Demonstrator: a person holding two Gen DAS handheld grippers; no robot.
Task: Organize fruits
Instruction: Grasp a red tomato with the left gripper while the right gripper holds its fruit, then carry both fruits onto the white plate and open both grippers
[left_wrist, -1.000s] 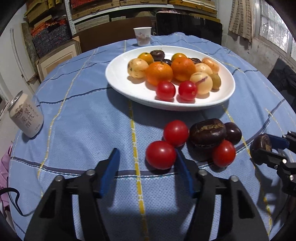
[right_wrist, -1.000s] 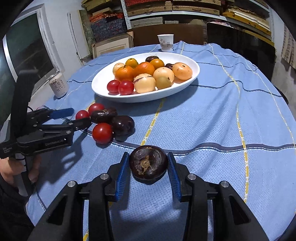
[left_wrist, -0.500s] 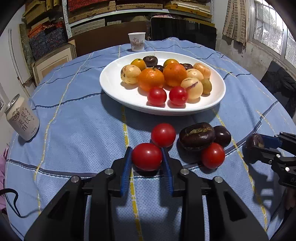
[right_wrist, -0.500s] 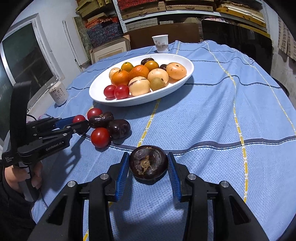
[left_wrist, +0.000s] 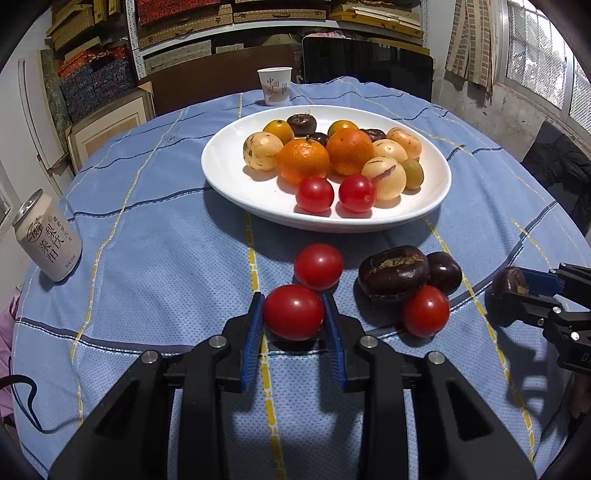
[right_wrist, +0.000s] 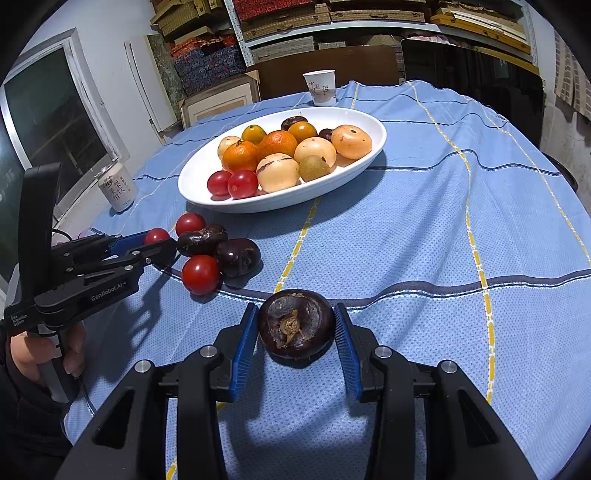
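My left gripper (left_wrist: 294, 314) is shut on a red tomato (left_wrist: 293, 312) and holds it just above the blue tablecloth, in front of the white oval plate (left_wrist: 236, 184) of fruit. My right gripper (right_wrist: 295, 325) is shut on a dark purple mangosteen (right_wrist: 295, 325), held over the cloth at the near right. On the cloth lie another tomato (left_wrist: 318, 266), a third tomato (left_wrist: 425, 312), a long dark fruit (left_wrist: 393, 273) and a small dark plum (left_wrist: 445, 272). The plate holds oranges, pale melons, two tomatoes and dark fruits.
A drink can (left_wrist: 48, 240) stands at the left edge of the round table. A paper cup (left_wrist: 274, 85) stands behind the plate. Shelves, boxes and a dark chair back are beyond the table. The right gripper (left_wrist: 517, 291) shows at the right in the left wrist view.
My left gripper closed on the red tomato and raised it slightly. My right gripper kept hold of the mangosteen and lifted a little.
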